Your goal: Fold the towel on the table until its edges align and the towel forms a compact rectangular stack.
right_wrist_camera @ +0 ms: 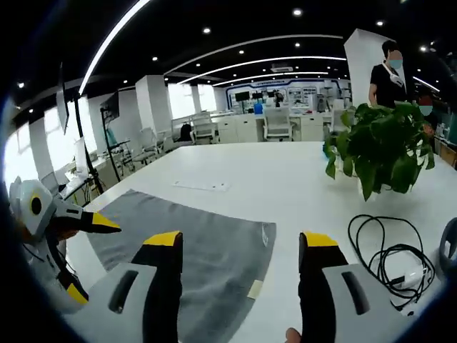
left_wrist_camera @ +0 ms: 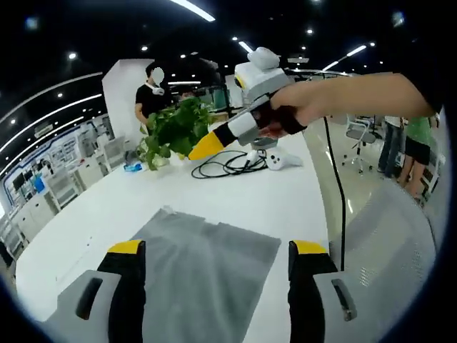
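We hover both grippers over a grey towel (left_wrist_camera: 207,264) lying flat on the white table (left_wrist_camera: 285,193).

Left gripper (left_wrist_camera: 214,254) and right gripper (right_wrist_camera: 239,246) jaws spread, empty, seemingly poised to pinch an edge.

Left tongs (left_wrist_camera: 216,251) gape wide; right tongs (right_wrist_camera: 241,243) likewise, held aloft.

A glossy white worktop (right_wrist_camera: 285,179) carries a flat grey fabric towel (right_wrist_camera: 193,250) between the jaws, a leafy green potted plant (right_wrist_camera: 382,153) and coiled black cable (right_wrist_camera: 389,250) beyond them.
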`<act>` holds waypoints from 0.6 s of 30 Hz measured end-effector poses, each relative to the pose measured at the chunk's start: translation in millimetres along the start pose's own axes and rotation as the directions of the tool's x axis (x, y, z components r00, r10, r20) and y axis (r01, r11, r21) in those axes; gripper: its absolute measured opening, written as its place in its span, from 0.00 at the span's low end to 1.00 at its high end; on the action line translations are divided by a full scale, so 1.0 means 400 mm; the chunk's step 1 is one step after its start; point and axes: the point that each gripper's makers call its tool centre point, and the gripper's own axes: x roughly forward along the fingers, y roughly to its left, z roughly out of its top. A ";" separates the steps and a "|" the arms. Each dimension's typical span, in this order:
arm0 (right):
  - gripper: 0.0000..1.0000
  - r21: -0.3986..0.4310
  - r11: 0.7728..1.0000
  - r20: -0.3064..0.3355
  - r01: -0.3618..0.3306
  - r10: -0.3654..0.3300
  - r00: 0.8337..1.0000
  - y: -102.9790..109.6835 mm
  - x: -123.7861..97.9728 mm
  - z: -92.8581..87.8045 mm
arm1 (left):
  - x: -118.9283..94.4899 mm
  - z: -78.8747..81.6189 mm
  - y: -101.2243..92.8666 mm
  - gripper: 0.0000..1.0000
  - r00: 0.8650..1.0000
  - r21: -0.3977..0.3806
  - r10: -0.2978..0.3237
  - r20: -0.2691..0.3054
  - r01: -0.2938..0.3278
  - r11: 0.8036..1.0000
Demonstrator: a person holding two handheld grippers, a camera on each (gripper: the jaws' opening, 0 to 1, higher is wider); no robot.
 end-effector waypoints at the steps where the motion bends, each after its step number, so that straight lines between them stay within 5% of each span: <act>1: 0.64 -0.001 1.000 -0.006 0.005 -0.005 1.000 -0.010 0.009 -0.005 | 0.014 -0.004 -0.004 0.82 1.000 0.006 0.000 -0.004 0.000 1.000; 8: 0.57 0.002 0.999 -0.009 0.054 -0.054 0.998 -0.073 0.044 -0.011 | 0.083 -0.034 -0.040 0.78 0.998 0.074 -0.031 -0.061 0.036 0.997; 18: 0.46 0.036 0.997 -0.010 0.075 -0.075 0.997 -0.137 0.124 -0.041 | 0.162 -0.027 -0.076 0.68 0.998 0.099 -0.038 -0.047 0.043 0.994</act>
